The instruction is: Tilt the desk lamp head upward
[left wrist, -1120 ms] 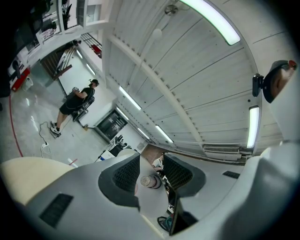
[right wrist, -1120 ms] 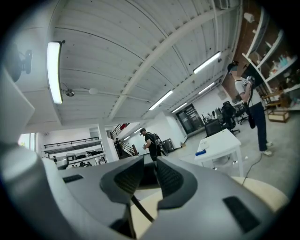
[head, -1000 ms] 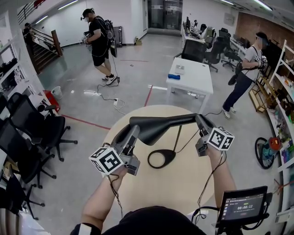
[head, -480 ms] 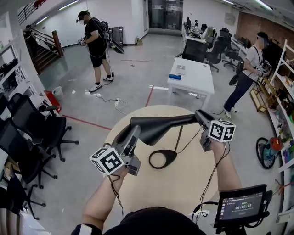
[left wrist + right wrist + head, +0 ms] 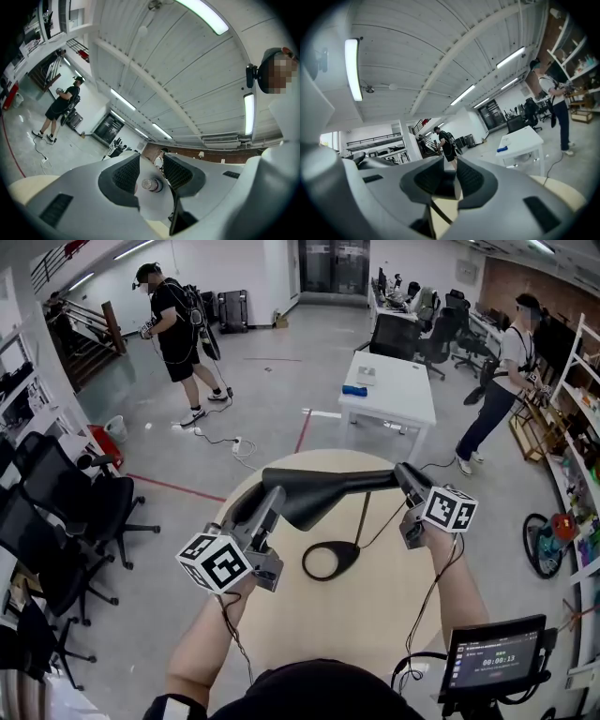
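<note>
Both sets of jaws grip the lamp head [image 5: 323, 491], lying level above the bench [image 5: 375, 606]: my left gripper [image 5: 264, 504] bites its wide shade end, my right gripper [image 5: 406, 479] its narrow rear, so I judge raising the left side tilts it upward.

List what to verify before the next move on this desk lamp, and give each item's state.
1. The left gripper is shut on the rim of the lamp head: ok.
2. The right gripper is shut on the rear end of the lamp neck: ok.
3. The base sits flat on the table: ok.
4. The stem is upright: cannot tell from this angle.
5. Room above the head: ok, nothing close over it.
6. Head tilted upward: not ok, it looks about level.
</note>
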`<state>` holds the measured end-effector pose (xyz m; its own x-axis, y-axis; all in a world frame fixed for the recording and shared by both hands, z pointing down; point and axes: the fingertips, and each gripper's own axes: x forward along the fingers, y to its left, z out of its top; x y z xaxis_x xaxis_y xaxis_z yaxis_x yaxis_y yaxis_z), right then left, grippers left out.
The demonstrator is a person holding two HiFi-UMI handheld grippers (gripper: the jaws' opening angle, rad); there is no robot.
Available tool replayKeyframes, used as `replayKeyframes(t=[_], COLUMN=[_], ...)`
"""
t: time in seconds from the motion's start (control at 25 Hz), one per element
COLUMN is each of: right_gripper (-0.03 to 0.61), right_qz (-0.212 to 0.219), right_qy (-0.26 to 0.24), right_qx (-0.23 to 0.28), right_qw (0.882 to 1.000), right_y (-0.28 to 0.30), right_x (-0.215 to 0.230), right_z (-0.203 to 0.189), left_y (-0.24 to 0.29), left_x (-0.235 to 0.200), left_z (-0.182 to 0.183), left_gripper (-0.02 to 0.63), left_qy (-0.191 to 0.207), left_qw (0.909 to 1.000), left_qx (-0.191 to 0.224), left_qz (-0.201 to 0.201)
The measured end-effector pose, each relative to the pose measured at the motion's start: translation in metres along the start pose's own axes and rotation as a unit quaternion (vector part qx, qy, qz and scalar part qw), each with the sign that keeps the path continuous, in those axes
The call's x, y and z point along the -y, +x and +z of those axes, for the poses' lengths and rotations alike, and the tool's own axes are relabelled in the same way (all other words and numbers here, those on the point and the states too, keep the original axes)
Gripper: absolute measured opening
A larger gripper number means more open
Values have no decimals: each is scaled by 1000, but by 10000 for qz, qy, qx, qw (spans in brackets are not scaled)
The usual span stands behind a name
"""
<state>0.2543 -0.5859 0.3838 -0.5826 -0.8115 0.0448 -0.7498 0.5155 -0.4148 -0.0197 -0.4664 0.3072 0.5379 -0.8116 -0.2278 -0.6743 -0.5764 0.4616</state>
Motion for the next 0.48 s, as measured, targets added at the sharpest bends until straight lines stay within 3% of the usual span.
replayKeyframes(t=[0.48], right_gripper=[89], right_qz=[97], right_qy=[810], right_qx=[275], right_qw=[9963], right_y=[0], right_x=[4], right_z=[-9], left_y=[20], left_x=[19], left_z=[25], left_gripper=[167], left_qy=[277], left_qw=[9994], left_qx=[51], left_qz=[-176])
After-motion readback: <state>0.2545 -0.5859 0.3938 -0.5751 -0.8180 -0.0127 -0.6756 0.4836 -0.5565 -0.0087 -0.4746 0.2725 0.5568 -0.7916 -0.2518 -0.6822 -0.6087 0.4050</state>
